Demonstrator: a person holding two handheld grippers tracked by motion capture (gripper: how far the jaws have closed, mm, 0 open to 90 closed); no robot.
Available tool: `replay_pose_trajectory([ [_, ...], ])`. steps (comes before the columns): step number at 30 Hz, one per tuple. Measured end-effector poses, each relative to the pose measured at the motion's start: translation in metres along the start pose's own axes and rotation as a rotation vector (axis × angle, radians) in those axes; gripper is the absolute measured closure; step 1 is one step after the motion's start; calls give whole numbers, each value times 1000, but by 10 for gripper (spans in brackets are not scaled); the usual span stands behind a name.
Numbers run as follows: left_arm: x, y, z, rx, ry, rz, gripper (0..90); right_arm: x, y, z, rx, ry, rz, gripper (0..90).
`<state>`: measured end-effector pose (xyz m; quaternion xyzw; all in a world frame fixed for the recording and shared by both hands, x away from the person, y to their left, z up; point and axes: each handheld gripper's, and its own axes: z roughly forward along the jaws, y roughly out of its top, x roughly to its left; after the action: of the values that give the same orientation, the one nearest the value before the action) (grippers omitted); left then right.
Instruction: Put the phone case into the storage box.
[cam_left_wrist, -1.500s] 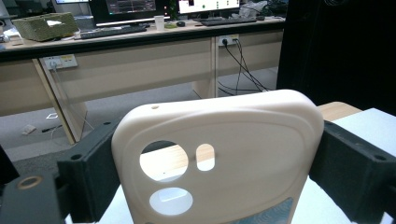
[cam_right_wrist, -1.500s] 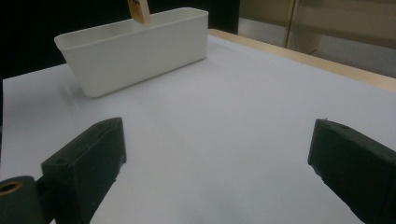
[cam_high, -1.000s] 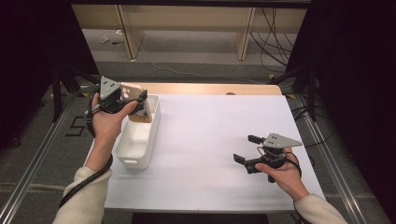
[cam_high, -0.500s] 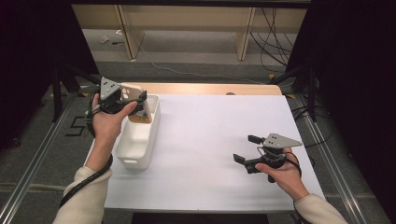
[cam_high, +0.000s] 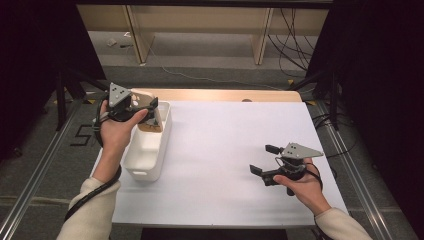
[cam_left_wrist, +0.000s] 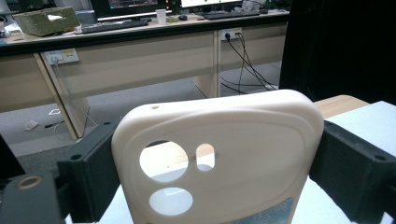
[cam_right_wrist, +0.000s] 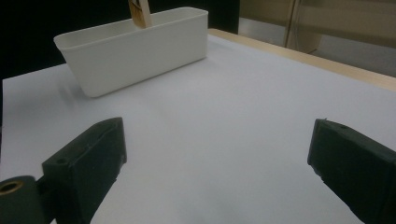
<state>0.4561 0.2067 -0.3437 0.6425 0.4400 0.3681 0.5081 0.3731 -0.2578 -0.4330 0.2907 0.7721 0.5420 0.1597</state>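
left gripper (cam_high: 150, 107) | clamps phone case (cam_left_wrist: 219, 158) | over bin (cam_high: 145, 155)

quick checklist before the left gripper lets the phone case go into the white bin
1. Grip: left gripper clamps the cream phone case by both edges: ok.
2. Position: case sits over the far end of the white bin: ok.
3. Bin interior under the case free of other items: cannot tell.
4. Bin upright on the white table: ok.
5. Right gripper open, well away from the bin: ok.
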Motion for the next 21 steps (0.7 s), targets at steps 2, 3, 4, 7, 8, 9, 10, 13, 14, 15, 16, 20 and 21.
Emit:
replay_pose_trajectory([
  [2,0,0,0,3,1,1,101,0,0,0,1,1,0,54],
  [3,1,0,0,3,1,1,101,0,0,0,2,2,1,54],
  [4,1,0,0,3,1,3,101,0,0,0,2,2,1,54],
  [7,1,0,1,3,1,-1,101,0,0,0,1,2,1,54],
  [8,1,0,1,4,1,-1,101,0,0,0,1,2,2,54],
  [9,1,-1,2,5,1,1,101,0,0,0,1,2,1,54],
  [10,1,-1,2,5,1,1,101,0,0,0,1,1,2,55],
  [13,2,-1,3,9,1,4,101,0,0,1,1,3,1,55],
  [14,2,-1,3,9,1,5,101,0,0,1,2,3,1,55],
  [15,2,-1,4,10,2,6,101,0,0,1,3,3,1,55],
  [16,2,-1,4,10,2,3,101,0,0,1,3,3,1,55],
  [20,3,-1,6,10,1,3,101,0,0,1,5,3,2,55],
  [21,3,-1,6,10,1,1,101,1,-1,1,4,3,1,55],
])
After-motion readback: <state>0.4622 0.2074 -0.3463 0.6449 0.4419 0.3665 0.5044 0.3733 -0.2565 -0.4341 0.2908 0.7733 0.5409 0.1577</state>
